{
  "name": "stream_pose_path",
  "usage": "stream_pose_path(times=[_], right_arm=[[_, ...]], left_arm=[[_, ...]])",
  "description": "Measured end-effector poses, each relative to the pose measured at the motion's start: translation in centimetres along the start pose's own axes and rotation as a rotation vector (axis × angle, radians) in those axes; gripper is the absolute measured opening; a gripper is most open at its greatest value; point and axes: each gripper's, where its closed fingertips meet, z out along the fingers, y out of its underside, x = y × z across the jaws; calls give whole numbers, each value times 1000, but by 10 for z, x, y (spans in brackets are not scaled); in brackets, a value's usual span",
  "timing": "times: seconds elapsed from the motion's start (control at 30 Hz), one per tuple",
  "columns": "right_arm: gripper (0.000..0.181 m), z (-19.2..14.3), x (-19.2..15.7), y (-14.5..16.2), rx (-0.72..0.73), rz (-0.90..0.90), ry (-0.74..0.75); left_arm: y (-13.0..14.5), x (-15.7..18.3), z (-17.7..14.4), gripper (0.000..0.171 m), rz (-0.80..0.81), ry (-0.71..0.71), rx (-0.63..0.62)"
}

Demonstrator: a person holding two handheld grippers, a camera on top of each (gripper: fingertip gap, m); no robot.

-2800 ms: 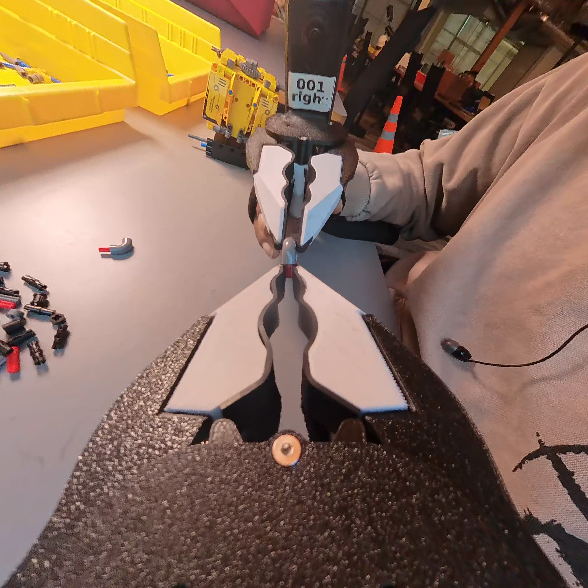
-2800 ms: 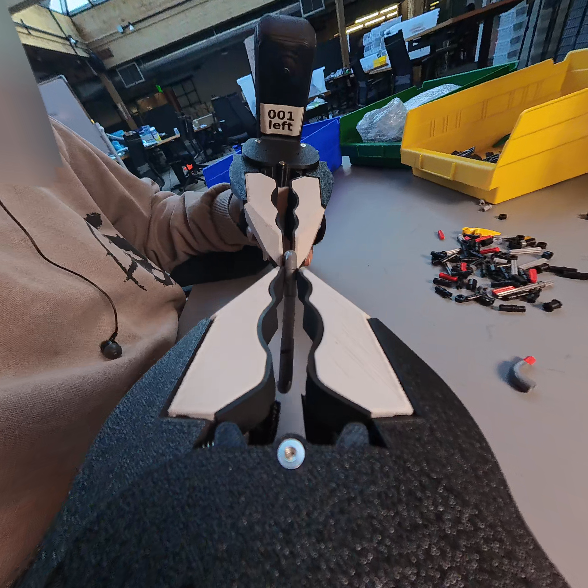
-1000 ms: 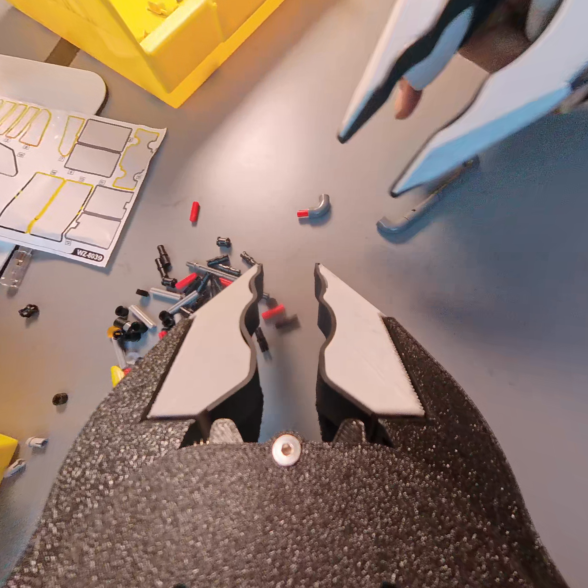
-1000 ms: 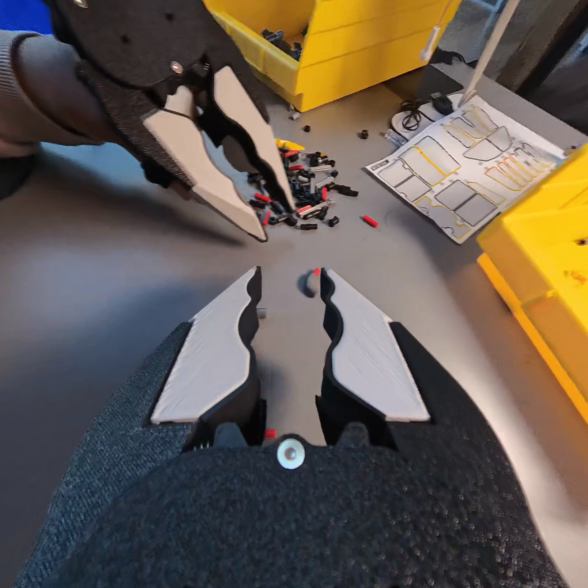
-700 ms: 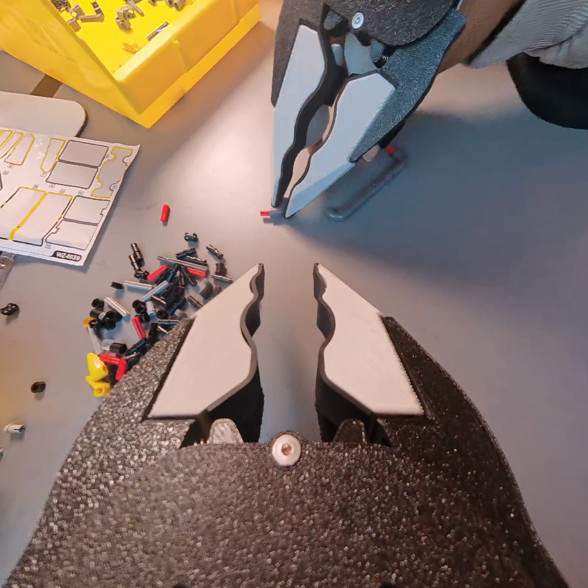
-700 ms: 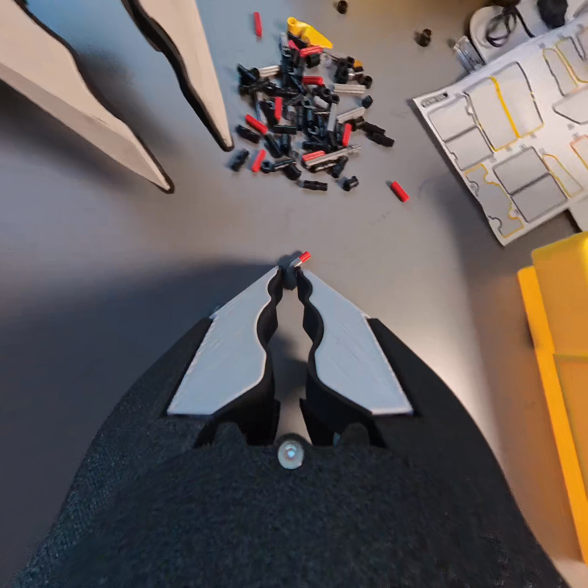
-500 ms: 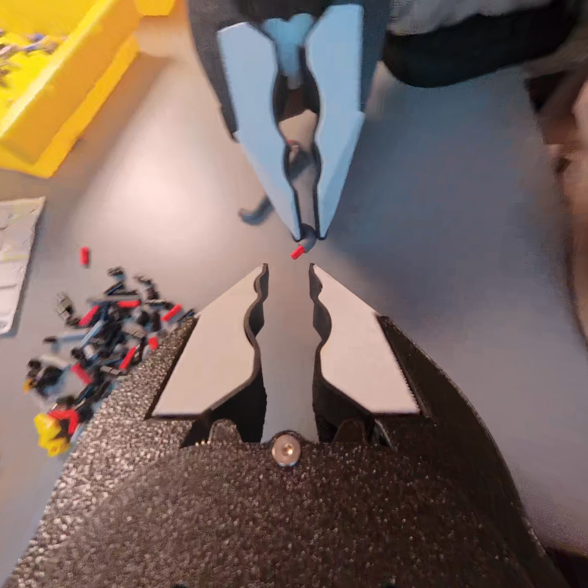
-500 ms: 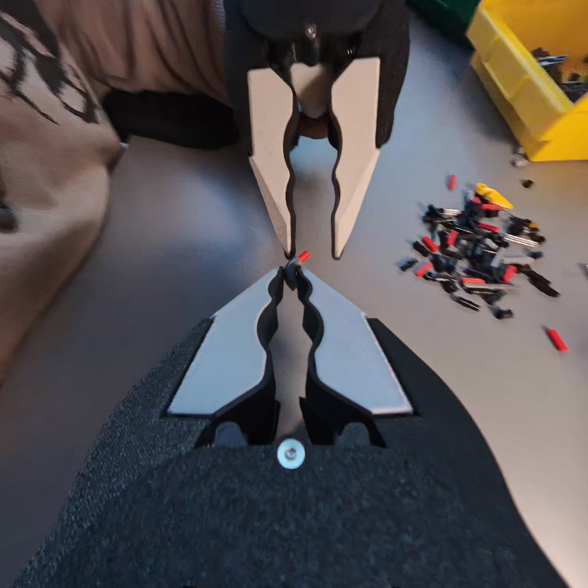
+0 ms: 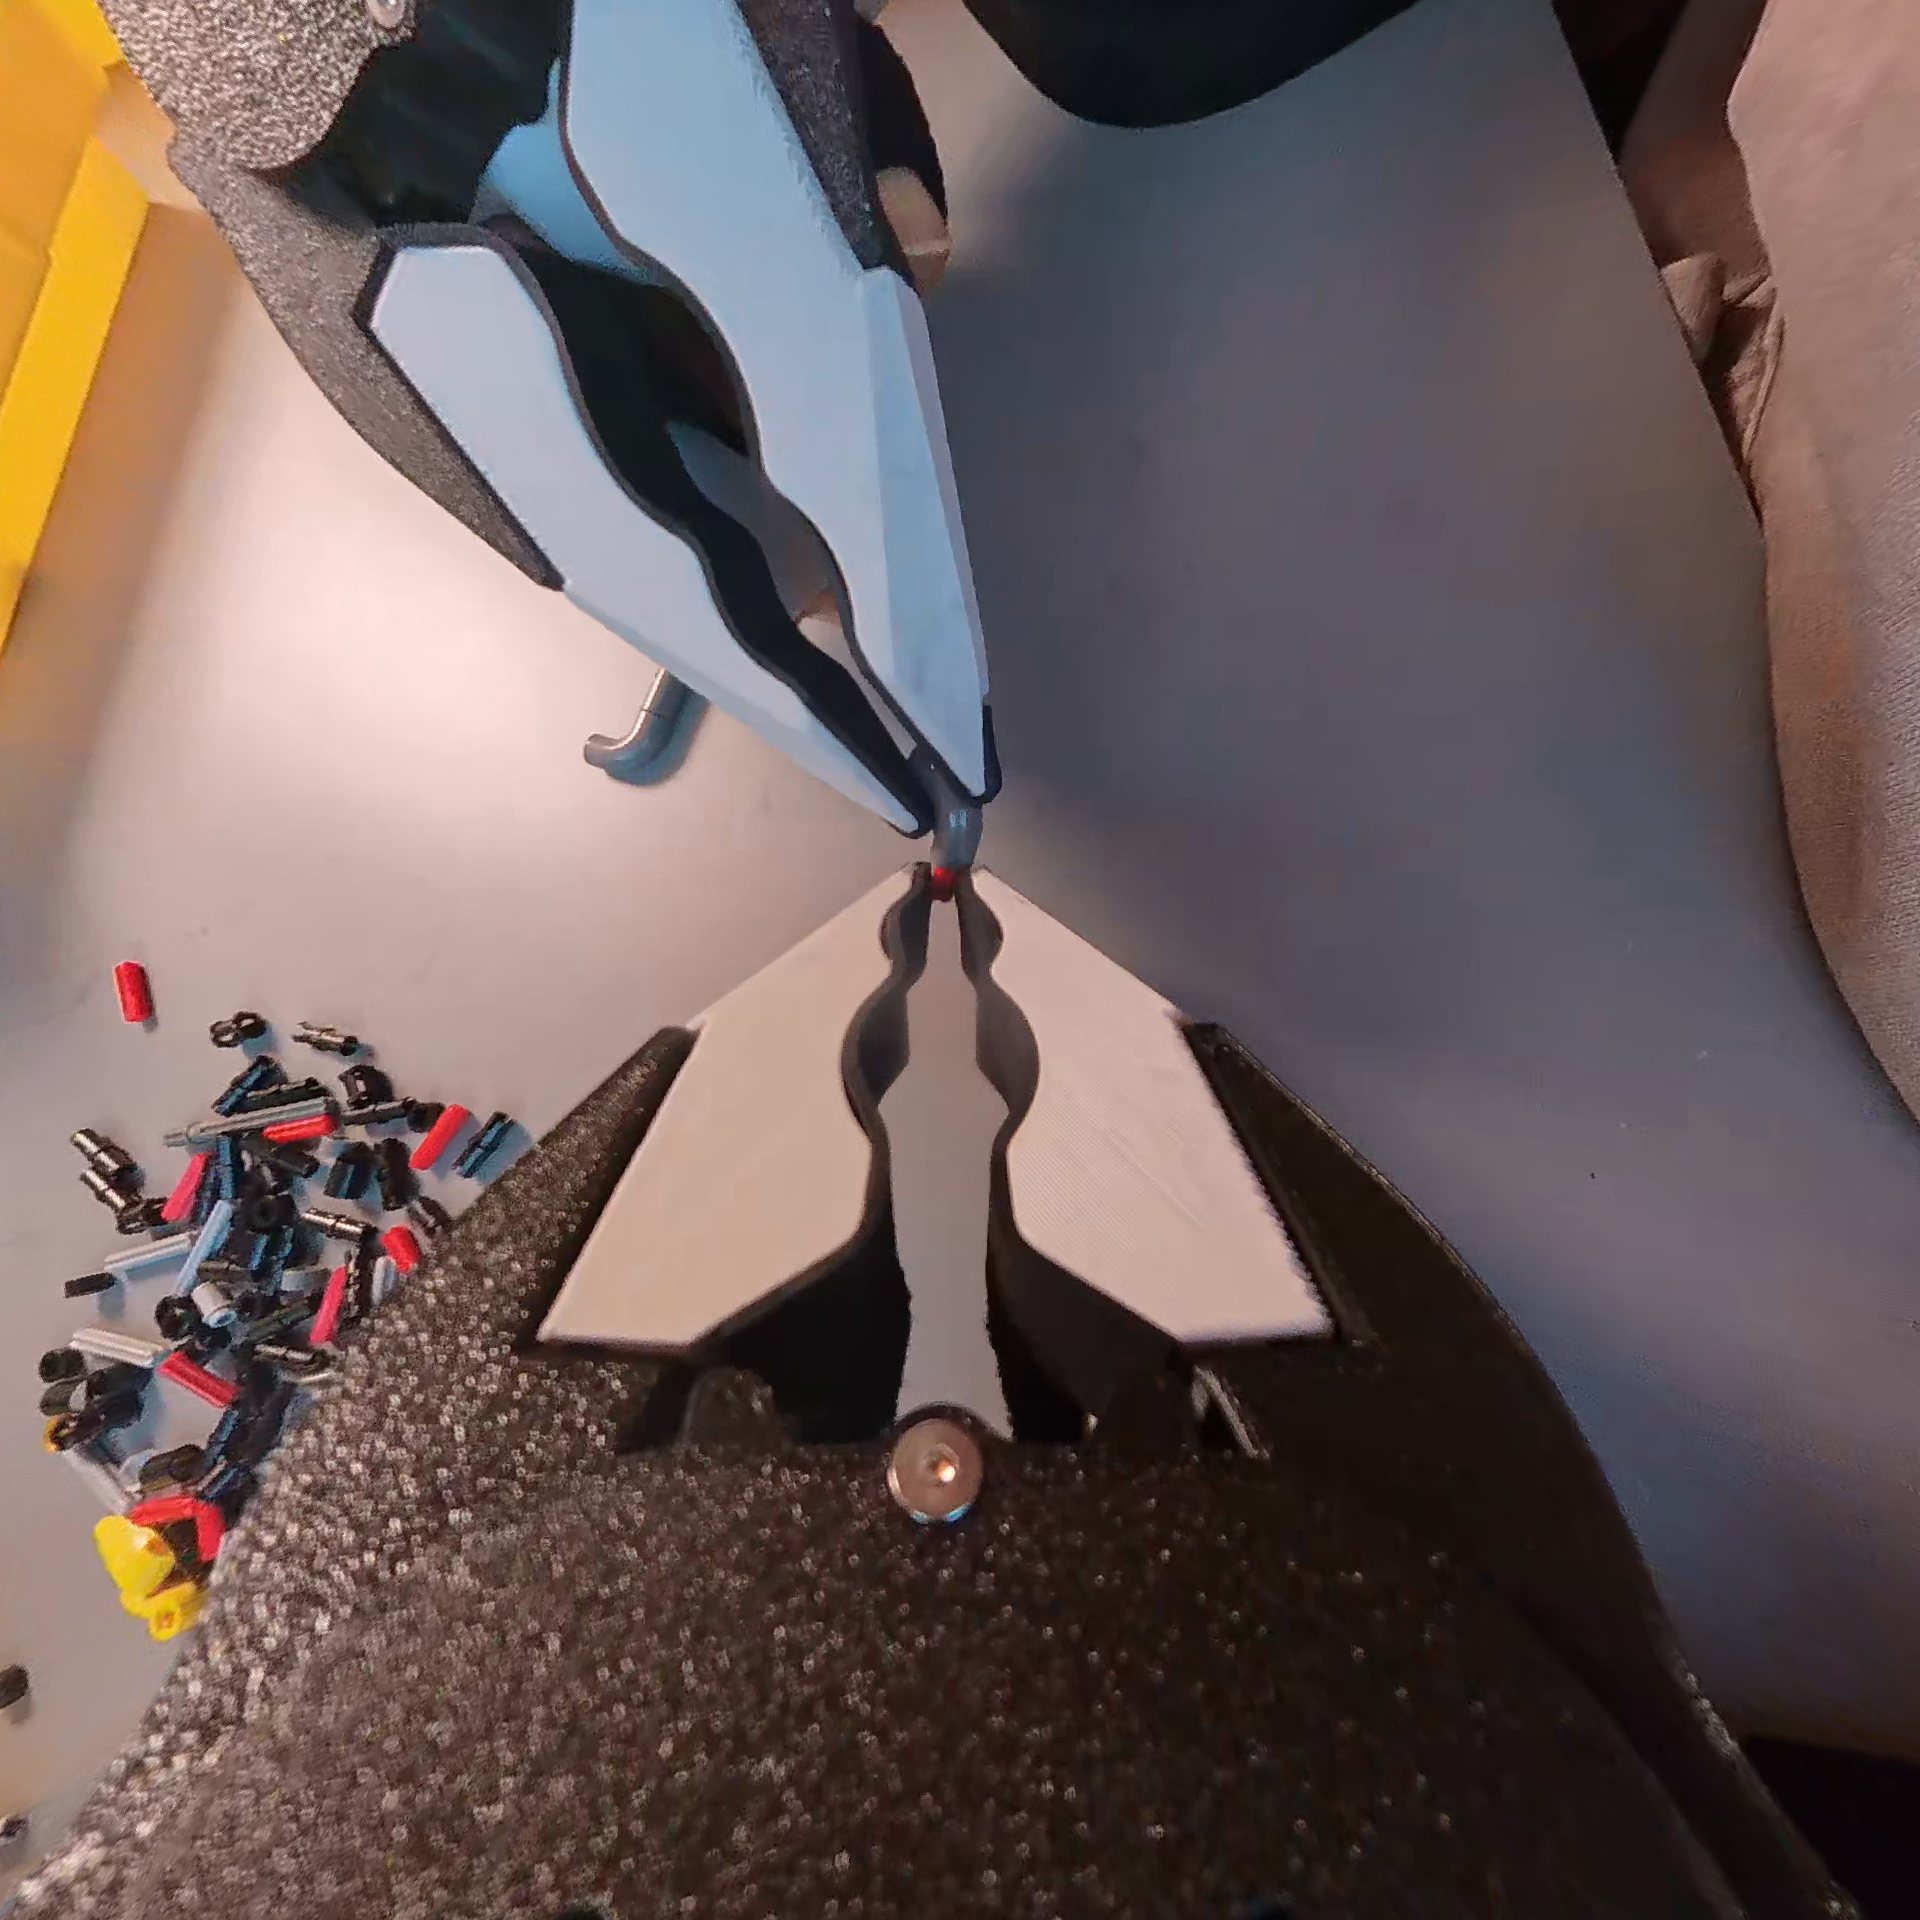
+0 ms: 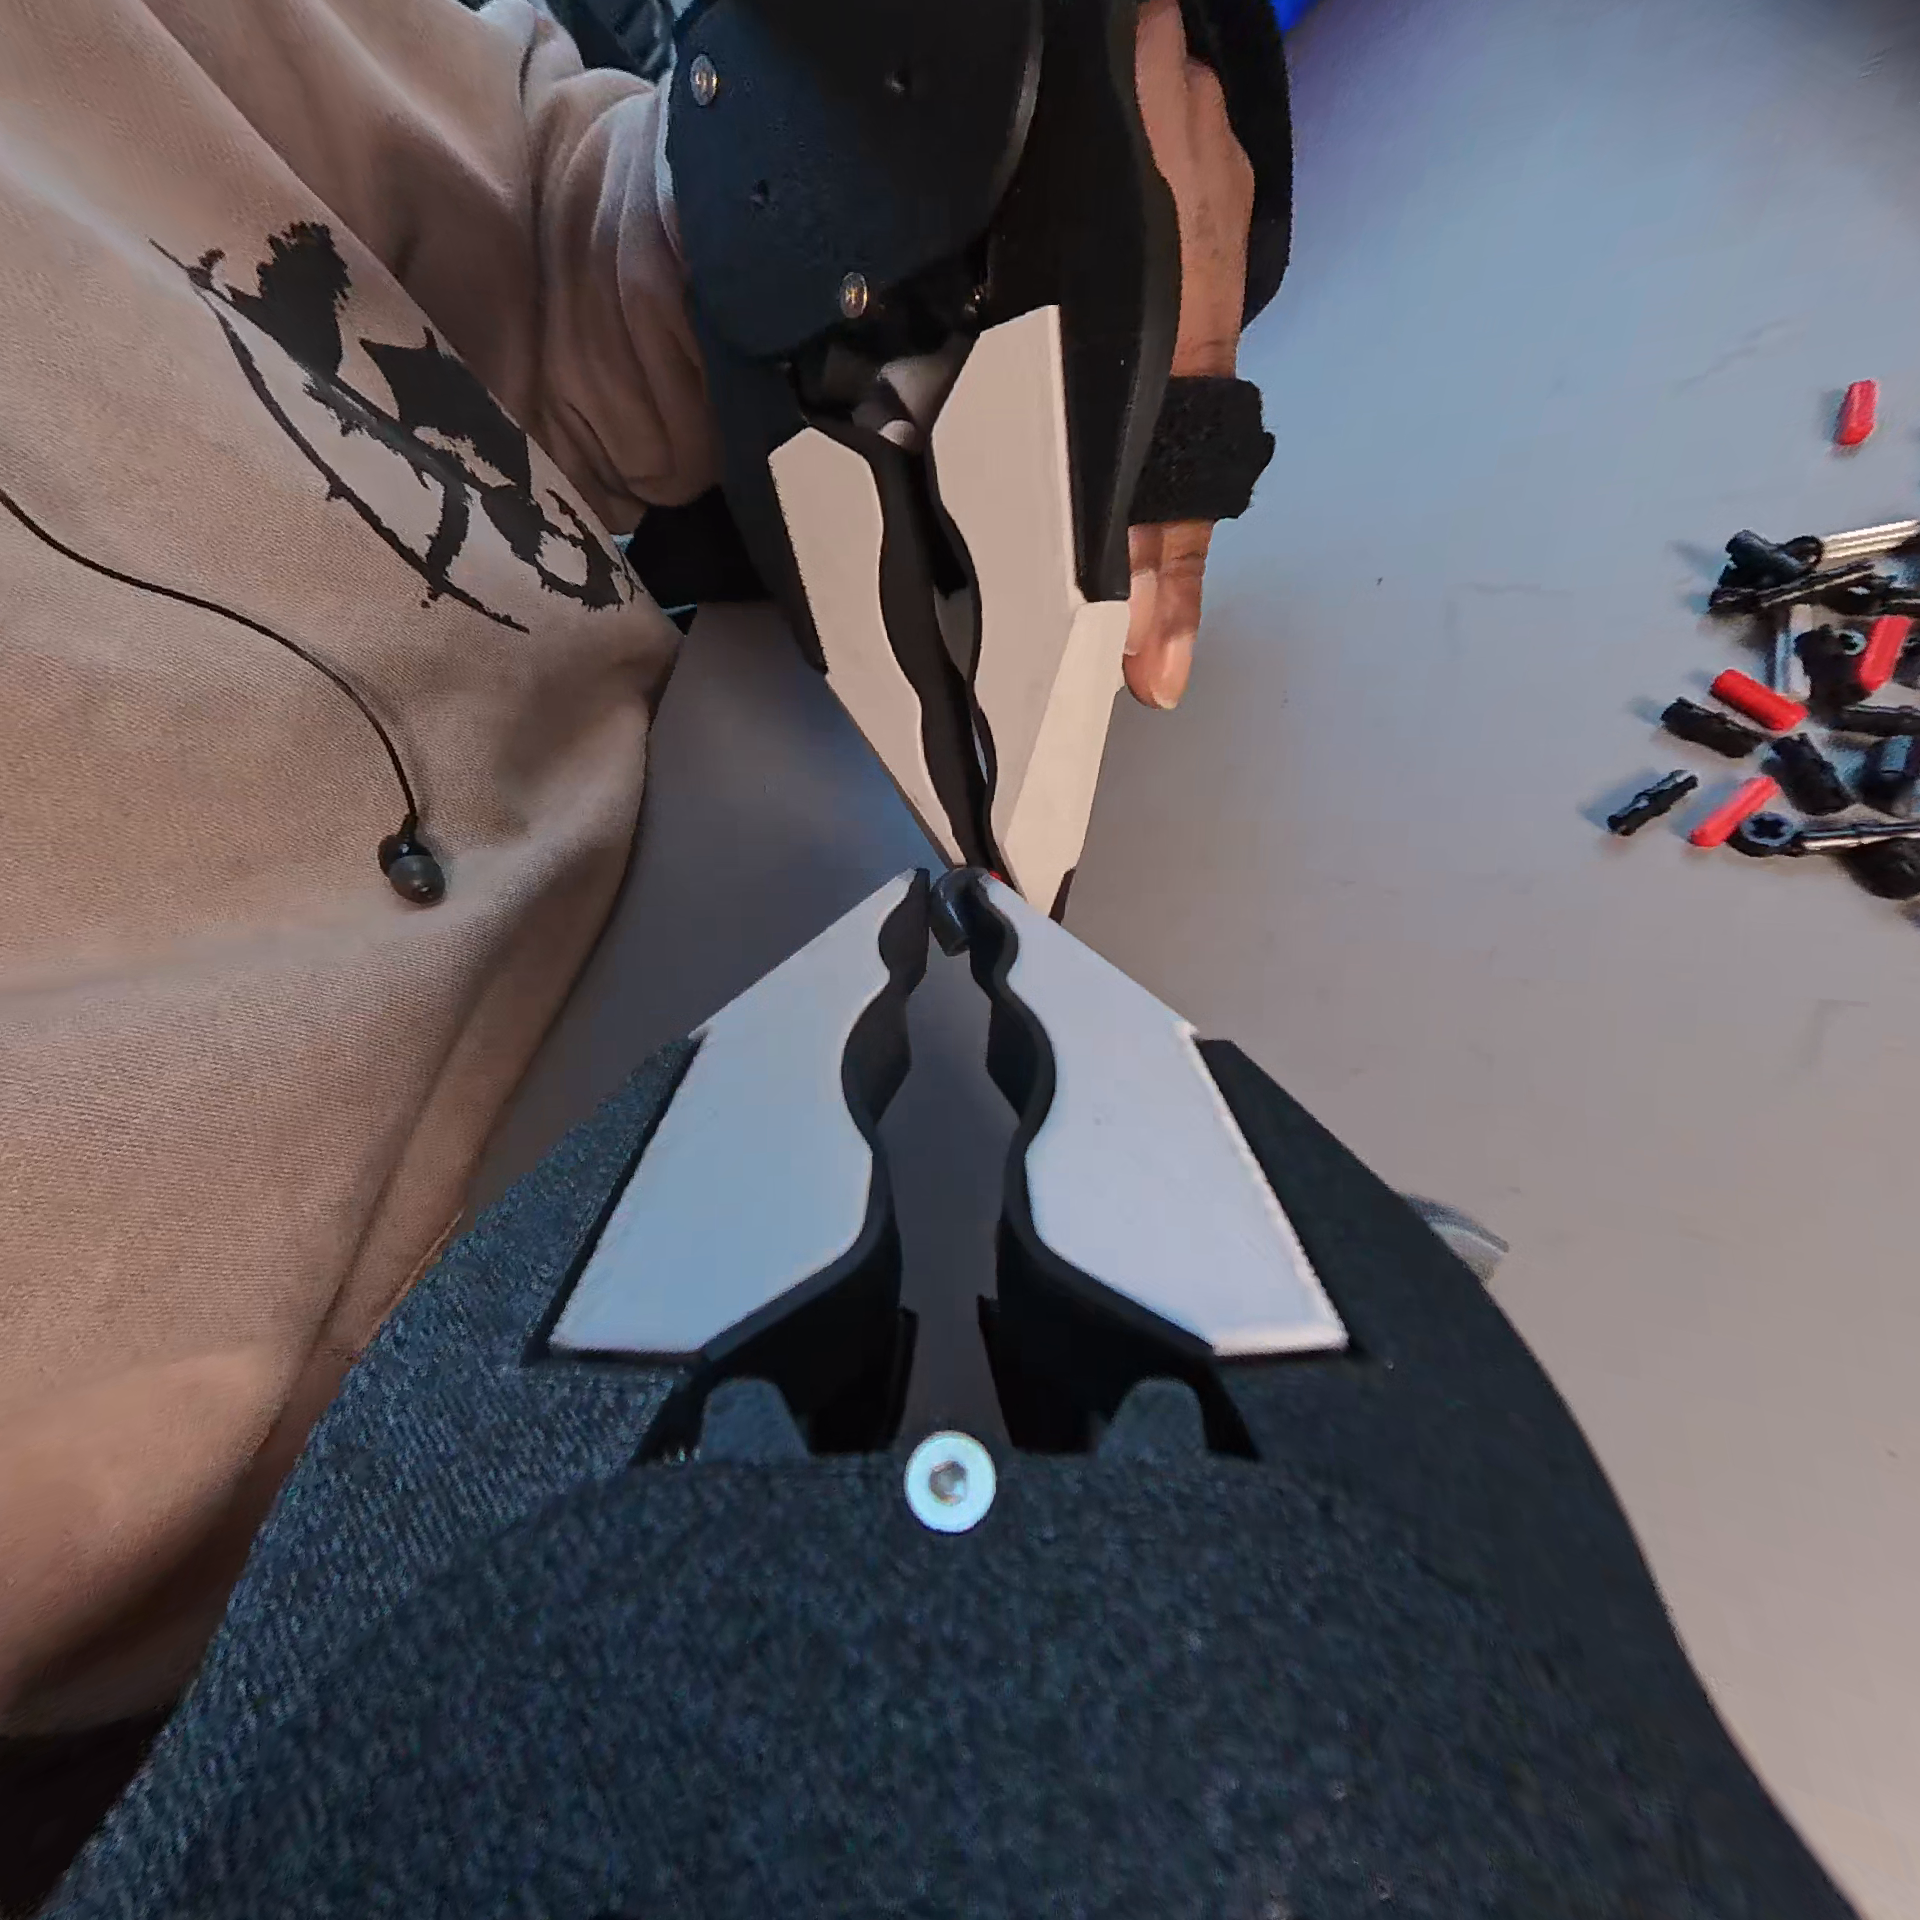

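Fingertips of both grippers meet nose to nose above the grey table. Left gripper is pinched shut on the red pin that sticks out of a small grey elbow connector; right gripper is clamped on the connector's other end. Left wrist view shows both red pin and grey elbow plainly. Right wrist view shows only a dark stub of the connector between the right gripper tips, with the left gripper slanting down onto it; the red there is barely a sliver, probably the pin.

Behind the right gripper in the left wrist view, a longer grey bent beam lies on the table, partly hidden by the fingers. A loose heap of black, red and grey pins sits to the left, a yellow piece at its near edge, a yellow bin farther off. In the right wrist view the same heap lies right.

Left hand, strapped, wraps the gripper handle, index finger extended. A beige sweatshirt with an earbud cable fills the left.
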Motion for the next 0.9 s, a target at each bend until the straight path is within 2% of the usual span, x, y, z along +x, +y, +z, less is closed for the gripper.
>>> stream_pose_path(times=[0.2, 0.37, 0.43, 0.5, 0.6, 0.67, 0.77, 0.9], right_arm=[[5, -3, -3, -3, 44, 45, -40], [5, -2, -6, -5, 57, 37, -51], [7, -2, -3, -4, 40, -26, 5], [19, -1, -5, -5, 22, -104, 48], [6, 1, 3, -5, -19, -286, 212], [5, 0, 3, -6, -39, -371, 273], [7, -7, -2, -10, -19, -388, 278], [9, -6, -2, -2, -85, -481, 309]], left_arm=[[-7, 1, -4, 5, -37, 18, 59], [-7, 7, -4, 2, -77, 70, 57], [-6, 6, -4, 2, -105, 70, 58], [-4, 4, -3, 2, -138, 77, 56], [-5, 5, -3, 2, -194, 112, 80], [-8, 4, -3, 2, -237, 122, 121], [-20, 6, -8, 2, -313, 190, 213], [-20, 12, -5, 2, -324, 236, 215]])
